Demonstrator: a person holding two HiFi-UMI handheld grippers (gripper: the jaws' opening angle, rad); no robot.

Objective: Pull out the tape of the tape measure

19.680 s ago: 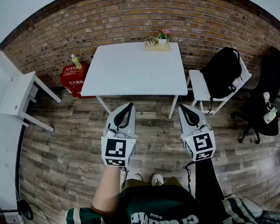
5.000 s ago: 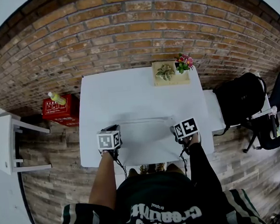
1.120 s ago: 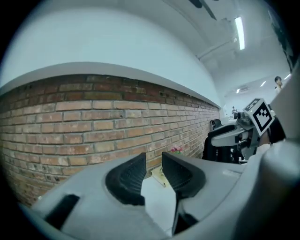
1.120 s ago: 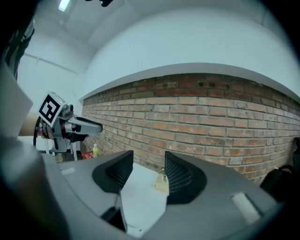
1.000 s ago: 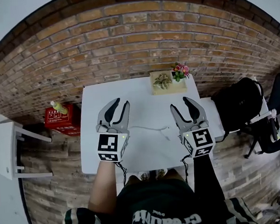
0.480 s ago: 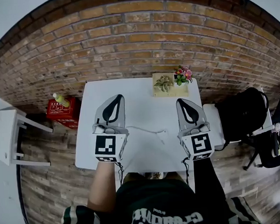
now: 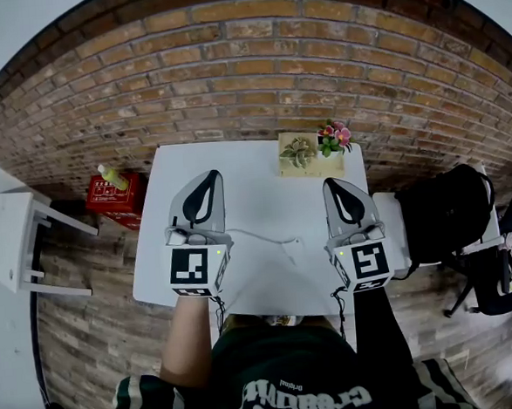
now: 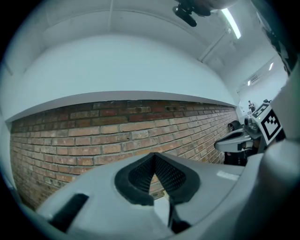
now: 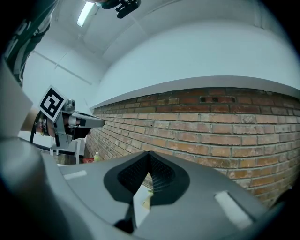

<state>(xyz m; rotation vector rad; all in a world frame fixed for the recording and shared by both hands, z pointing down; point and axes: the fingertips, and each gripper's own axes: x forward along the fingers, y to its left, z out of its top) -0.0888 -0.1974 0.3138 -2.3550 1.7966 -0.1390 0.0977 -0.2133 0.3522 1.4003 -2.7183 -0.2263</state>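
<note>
Since a second ago the left gripper and right gripper have shut, empty, above the table, where the tape measure lies mid-frame between them, seemingly light and springy, best pinched at its tip.

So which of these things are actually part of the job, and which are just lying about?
For the job: tape measure, its thin tape lying out on the white table; left tool and right tool, both shut and empty.
Just lying about: wooden tray of plants, red box and a bottle by it, black backpack on a chair, white side table.
</note>
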